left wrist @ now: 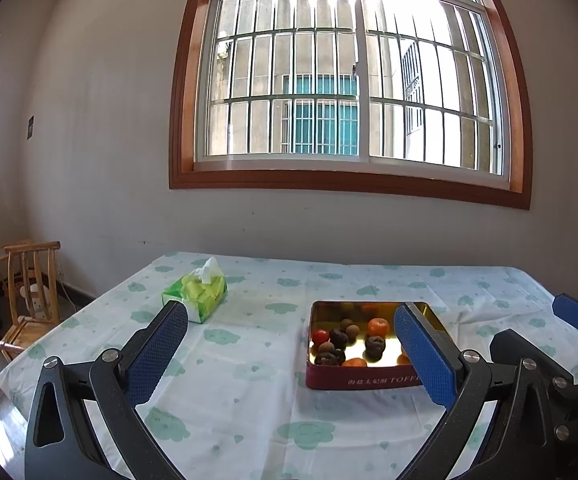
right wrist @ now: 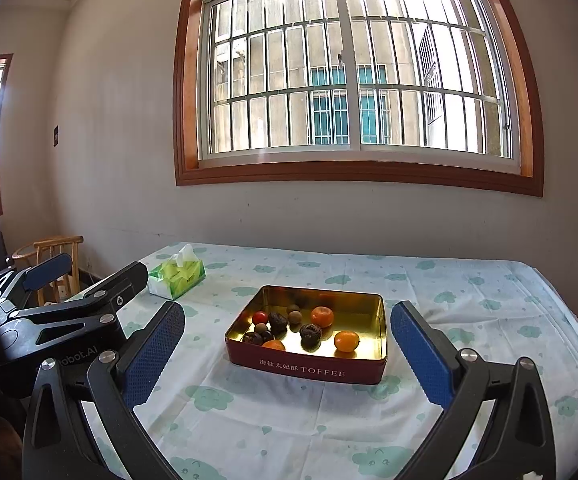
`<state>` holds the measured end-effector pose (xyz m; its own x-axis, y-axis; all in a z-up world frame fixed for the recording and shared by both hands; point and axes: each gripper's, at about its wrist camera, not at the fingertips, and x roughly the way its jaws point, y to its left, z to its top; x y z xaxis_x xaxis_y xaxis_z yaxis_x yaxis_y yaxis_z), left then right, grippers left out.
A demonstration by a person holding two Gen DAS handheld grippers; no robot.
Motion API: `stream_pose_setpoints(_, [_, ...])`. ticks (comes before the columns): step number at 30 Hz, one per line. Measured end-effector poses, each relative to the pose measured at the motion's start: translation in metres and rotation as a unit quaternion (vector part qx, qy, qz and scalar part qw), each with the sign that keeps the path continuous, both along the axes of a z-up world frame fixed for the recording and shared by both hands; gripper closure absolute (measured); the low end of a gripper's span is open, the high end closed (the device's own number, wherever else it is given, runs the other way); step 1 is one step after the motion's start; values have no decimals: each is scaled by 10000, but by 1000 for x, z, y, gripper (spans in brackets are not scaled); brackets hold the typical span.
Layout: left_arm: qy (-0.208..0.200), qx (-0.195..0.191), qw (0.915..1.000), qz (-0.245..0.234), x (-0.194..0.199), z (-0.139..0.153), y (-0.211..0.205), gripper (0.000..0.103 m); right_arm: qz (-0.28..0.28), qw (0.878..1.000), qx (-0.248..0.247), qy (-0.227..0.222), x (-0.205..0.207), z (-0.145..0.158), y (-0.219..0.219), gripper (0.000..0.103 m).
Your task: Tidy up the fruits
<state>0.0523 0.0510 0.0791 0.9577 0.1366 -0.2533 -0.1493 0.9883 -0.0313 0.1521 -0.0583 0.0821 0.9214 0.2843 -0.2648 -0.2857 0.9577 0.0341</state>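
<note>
A dark red toffee tin (right wrist: 309, 370) (left wrist: 349, 380) with a gold inside lies on the clothed table. Several fruits lie in it: an orange mandarin (right wrist: 322, 316) (left wrist: 378, 327), another orange fruit (right wrist: 346, 341), a small red tomato (right wrist: 260, 317) (left wrist: 320, 336), dark wrinkled fruits (right wrist: 311, 334) (left wrist: 374, 347) and small brown round ones (right wrist: 294, 316). My right gripper (right wrist: 287, 356) hangs open in front of the tin with nothing between its fingers. My left gripper (left wrist: 293, 356) is open too and empty, left of the tin, its right finger (left wrist: 425, 356) hiding the tin's right corner.
A green tissue box (left wrist: 195, 294) (right wrist: 177, 276) stands at the table's far left. The tablecloth (left wrist: 249, 400) is pale with green cloud prints. A wooden chair (left wrist: 31, 300) is beside the table's left edge. A wall with a barred window is behind.
</note>
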Motion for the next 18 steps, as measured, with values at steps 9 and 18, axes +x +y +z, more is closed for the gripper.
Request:
stream_pose_setpoints(9, [34, 22, 10000, 16, 0, -3, 0, 1, 26, 10000, -13, 78, 1, -3, 1, 0])
stream_pose_setpoints(18, [107, -5, 9999, -36, 7, -7, 0, 1, 53, 9998, -35, 188, 5, -10, 1, 0])
